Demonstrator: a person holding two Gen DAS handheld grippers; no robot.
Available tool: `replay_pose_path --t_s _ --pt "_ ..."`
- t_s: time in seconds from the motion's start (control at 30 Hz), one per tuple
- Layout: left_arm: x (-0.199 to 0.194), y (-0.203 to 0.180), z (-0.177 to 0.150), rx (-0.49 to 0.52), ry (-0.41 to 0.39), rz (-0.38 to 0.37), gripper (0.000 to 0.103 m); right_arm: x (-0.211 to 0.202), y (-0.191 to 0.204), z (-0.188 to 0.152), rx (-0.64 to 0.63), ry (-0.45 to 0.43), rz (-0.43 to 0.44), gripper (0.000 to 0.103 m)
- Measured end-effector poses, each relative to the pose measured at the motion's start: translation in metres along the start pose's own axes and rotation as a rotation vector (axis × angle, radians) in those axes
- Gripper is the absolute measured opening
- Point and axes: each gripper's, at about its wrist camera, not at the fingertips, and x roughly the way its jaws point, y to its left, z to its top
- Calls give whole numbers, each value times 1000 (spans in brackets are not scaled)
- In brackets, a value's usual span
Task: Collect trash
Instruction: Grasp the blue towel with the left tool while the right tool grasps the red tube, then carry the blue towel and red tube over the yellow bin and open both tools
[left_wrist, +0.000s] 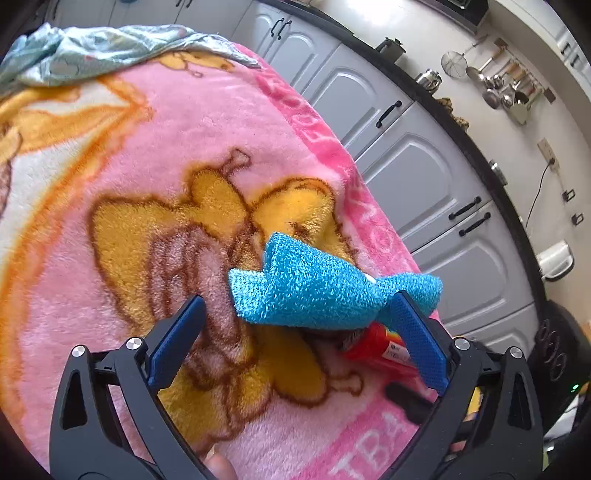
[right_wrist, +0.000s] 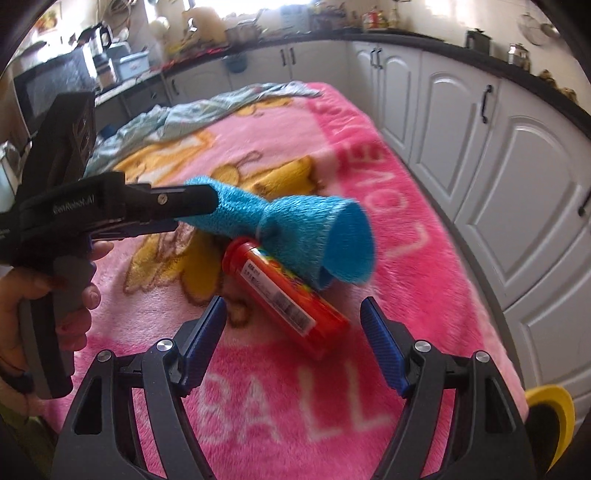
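On my left wrist camera, the left claw stands spread wide, its black frame ending in ribbed blue pads. A nubby turquoise terry cloth lies folded across the gap between them. One end drapes over the tip of the right-hand pad and the other pad stands apart from it, so nothing is pinched. From the right wrist camera I see that claw from the side, its black nose laid over the near end of the cloth, and I cannot make out any clamping from that angle either.

The cloth bunches at the middle and flares into a rolled, funnel-like mouth at its far end. Just under that flare lies a red cylindrical plastic container with a printed label, on its side and touching the cloth. It rests on a fluffy pink fleece blanket with yellow cartoon figures and white lettering, which covers the tabletop.

My right claw is also open and empty, its textured blue pads either side of the container's near end and apart from it. A crumpled, shiny pale-green fabric sits at the blanket's far end. The person's hand grips the left tool's grey handle.
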Motion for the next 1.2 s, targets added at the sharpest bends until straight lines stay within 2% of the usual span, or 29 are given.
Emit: replay_pose_path --t_s 0.03,0.1,0.17,0.33,0.37,0.6,0.67,0.8,0.9,1.2 --pt "1 2 0 -11 -4 -7 92 3 1 1 -5 6 -2 62" --pt "3 3 0 -24 -6 -12 83 9 1 0 -6 22 9 51" --pt "5 6 1 -37 -9 -21 62 7 1 -4 4 14 32 47" --pt "2 1 0 -16 -14 -35 35 -4 6 -18 5 10 55 32" --pt "1 -1 -2 -8 -14 -37 28 -7 7 -22 10 11 61 31" --pt "-12 -27 -19 78 -13 -74 14 -31 14 -49 60 5 71 28" --pt "-16 -36 -23 103 -16 -84 4 -42 13 -58 77 -6 67 28" --pt "-25 -62 -34 186 -35 -85 4 -65 2 -77 137 -17 46 28" --pt "-29 -74 -38 212 -37 -99 4 -85 -10 -91 185 -36 27 28" --pt "-52 -112 -46 275 -72 -152 4 -152 -47 -109 312 -159 -16 27"
